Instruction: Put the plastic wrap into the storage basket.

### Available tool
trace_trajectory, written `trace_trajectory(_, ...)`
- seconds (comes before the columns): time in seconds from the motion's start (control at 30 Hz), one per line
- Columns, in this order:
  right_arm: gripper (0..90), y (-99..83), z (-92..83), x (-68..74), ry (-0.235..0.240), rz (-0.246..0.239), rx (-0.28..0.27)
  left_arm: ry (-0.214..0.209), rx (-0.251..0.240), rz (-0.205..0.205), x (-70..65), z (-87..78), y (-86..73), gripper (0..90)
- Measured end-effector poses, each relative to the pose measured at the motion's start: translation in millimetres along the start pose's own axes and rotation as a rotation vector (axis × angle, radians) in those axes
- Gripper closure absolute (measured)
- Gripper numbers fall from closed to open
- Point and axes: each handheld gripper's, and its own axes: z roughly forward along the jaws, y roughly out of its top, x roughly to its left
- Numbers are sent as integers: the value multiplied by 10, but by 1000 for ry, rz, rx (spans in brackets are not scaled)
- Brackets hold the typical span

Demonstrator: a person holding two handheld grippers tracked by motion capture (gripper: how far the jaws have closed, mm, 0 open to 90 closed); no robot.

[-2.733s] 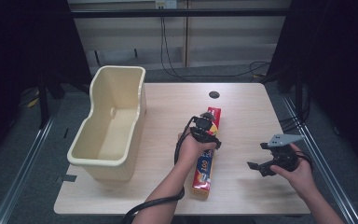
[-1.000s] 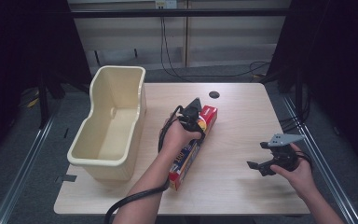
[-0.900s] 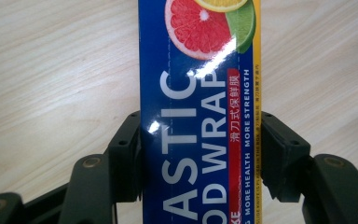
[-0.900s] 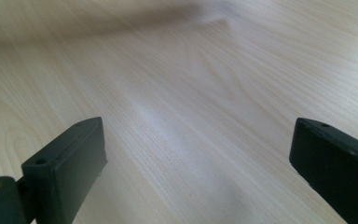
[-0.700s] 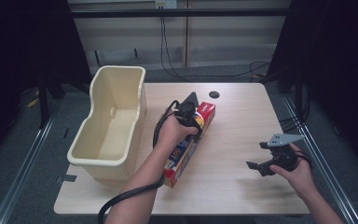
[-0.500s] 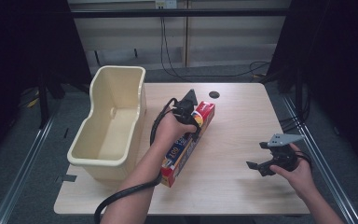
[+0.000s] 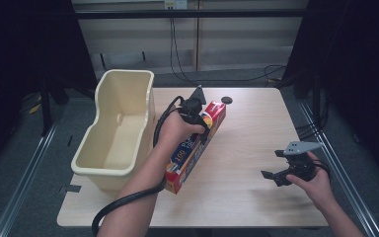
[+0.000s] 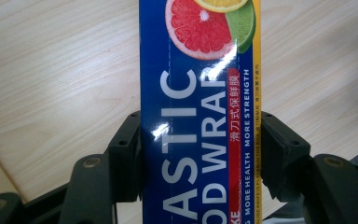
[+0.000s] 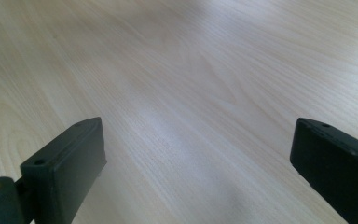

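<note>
Left gripper view has the plastic wrap box (image 8: 198, 121) clamped across its width in the left gripper (image 8: 200, 154), near one end, over the table (image 7: 246, 128) beside the cream bin (image 7: 116, 143). Long box could swing or clip the bin rim. Right gripper (image 7: 282, 174) idles, jaws wide apart, holding nothing. The box's near end is cut off.

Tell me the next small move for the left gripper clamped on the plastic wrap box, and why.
Probably carry it sideways toward the cream plastic tub. The left gripper is shut across the long blue cardboard plastic wrap box, whose far end tilts up off the pale wooden table right beside the tub. The right gripper sits open, apart.
</note>
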Motion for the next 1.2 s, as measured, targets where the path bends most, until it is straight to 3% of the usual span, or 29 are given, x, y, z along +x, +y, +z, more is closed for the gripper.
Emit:
trace_trajectory(0.2, 30, 5, 2, 1, 3, 2, 2, -3, -6, -35, 55, -105, -20, 414)
trace_trajectory(0.27, 30, 5, 5, 5, 6, 4, 6, 6, -4, -15, 71, -148, -23, 414)
trace_trajectory(0.6, 30, 1, 8, 4, 1, 0, 5, -11, -19, -44, 140, -314, -47, 415)
trace_trajectory(1.2, 30, 9, -2, 5, 2, 2, 5, 8, -29, -73, 233, -640, -100, 414)
